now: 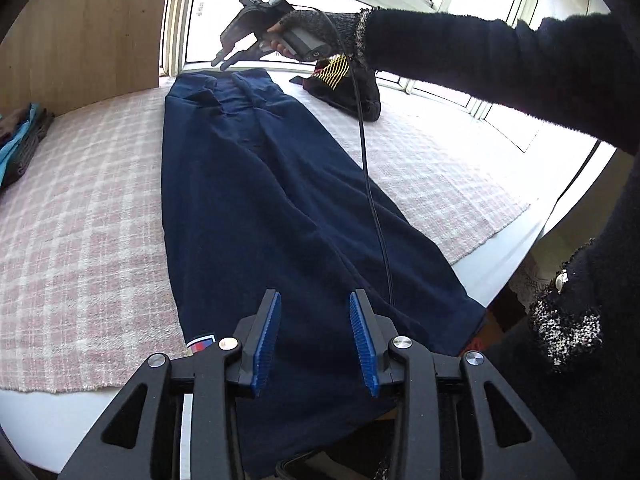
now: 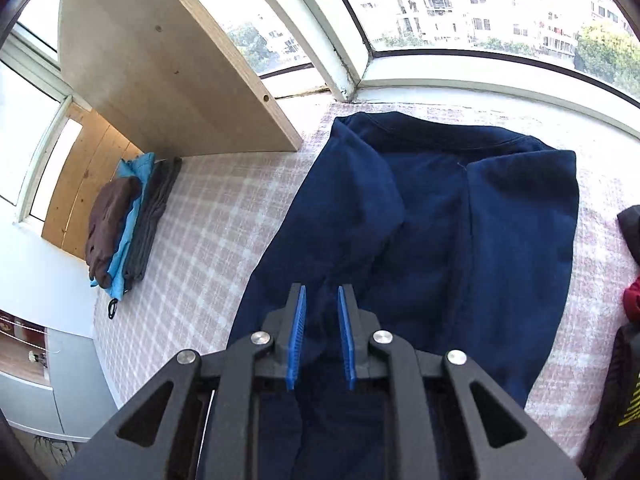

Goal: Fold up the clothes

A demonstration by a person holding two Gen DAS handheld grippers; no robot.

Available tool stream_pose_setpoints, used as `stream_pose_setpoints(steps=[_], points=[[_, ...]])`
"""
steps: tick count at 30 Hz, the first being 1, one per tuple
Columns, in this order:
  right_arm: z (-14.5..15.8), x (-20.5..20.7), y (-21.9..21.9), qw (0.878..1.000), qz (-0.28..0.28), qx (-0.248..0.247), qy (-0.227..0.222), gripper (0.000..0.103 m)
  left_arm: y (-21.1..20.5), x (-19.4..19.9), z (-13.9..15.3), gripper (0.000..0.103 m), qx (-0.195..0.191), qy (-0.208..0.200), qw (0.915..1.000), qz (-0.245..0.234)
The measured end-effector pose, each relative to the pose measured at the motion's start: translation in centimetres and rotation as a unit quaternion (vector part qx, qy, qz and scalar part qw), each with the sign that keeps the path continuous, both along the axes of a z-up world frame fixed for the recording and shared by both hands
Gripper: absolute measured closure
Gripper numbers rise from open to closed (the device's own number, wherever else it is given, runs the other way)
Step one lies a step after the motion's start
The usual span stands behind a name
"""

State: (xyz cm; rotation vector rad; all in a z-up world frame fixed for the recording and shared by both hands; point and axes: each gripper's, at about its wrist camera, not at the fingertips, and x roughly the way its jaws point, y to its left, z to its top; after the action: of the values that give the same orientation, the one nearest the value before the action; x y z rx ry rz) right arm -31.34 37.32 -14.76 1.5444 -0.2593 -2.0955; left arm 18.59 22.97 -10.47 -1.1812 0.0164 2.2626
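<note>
A navy garment (image 1: pixel 256 200) lies stretched out long on the pink checked cloth (image 1: pixel 80 220), its near end hanging over the table edge. My left gripper (image 1: pixel 316 300) hovers open over that near end, with nothing between its blue pads (image 1: pixel 266 340). In the left wrist view a gloved hand (image 1: pixel 320 28) holds my right gripper (image 1: pixel 224 62) just above the garment's far end by the window. In the right wrist view the right gripper (image 2: pixel 321 300) stands narrowly open above the navy garment (image 2: pixel 460 220), and its folded top with creases lies spread ahead.
Folded clothes in brown, blue and grey (image 2: pixel 120 220) are stacked at the left beside a wooden panel (image 2: pixel 160 80). A black garment with yellow stripes (image 1: pixel 344 84) lies at the far right. A cable (image 1: pixel 372 200) hangs over the navy fabric. Window frames (image 2: pixel 348 80) bound the far side.
</note>
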Motion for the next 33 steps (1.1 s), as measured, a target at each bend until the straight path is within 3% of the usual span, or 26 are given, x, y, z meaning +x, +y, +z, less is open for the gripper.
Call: stream_pose_setpoints(steps=[2, 7, 9, 14, 17, 22, 29, 31, 32, 33], points=[[-1.3, -2.0, -0.3, 1.000, -0.005, 0.005, -0.009, 0.084, 0.6, -0.8, -1.4, 0.069, -0.016, -0.016, 0.9997, -0.008], [-3.8, -4.9, -0.7, 0.999, -0.007, -0.015, -0.047, 0.081, 0.2, -1.4, -3.0, 0.069, -0.011, -0.051, 0.9986, -0.001], [-3.9, -5.2, -1.5, 0.999, 0.015, 0.012, -0.037, 0.081, 0.0, -1.6, -3.4, 0.069, -0.009, -0.062, 0.9980, 0.001], [-2.7, -5.7, -2.0, 0.998, 0.037, 0.043, -0.020, 0.080, -0.1, -1.8, -3.6, 0.069, -0.003, -0.066, 0.9978, -0.004], [-1.9, -7.0, -0.3, 1.000, 0.002, 0.007, -0.028, 0.067, -0.2, -1.9, -3.7, 0.069, 0.002, -0.066, 0.9978, -0.006], [-2.6, -8.7, -0.2, 0.999, -0.012, 0.030, -0.041, 0.067, -0.1, -2.2, -3.6, 0.069, 0.006, -0.069, 0.9975, -0.012], [-4.4, -8.8, -2.4, 0.996, 0.025, 0.081, -0.040, 0.067, 0.3, -2.3, -3.5, 0.069, -0.012, -0.065, 0.9974, -0.028], [-4.3, -8.9, -2.8, 0.994, 0.044, 0.095, -0.033, 0.079, 0.3, -2.3, -3.5, 0.069, -0.014, -0.064, 0.9974, -0.029], [-4.1, -8.9, -3.1, 0.992, 0.055, 0.108, -0.026, 0.100, 0.3, -2.2, -3.4, 0.069, -0.014, -0.064, 0.9975, -0.029], [-3.8, -8.9, -3.4, 0.991, 0.066, 0.118, -0.016, 0.099, 0.2, -2.2, -3.4, 0.069, -0.012, -0.064, 0.9975, -0.028]])
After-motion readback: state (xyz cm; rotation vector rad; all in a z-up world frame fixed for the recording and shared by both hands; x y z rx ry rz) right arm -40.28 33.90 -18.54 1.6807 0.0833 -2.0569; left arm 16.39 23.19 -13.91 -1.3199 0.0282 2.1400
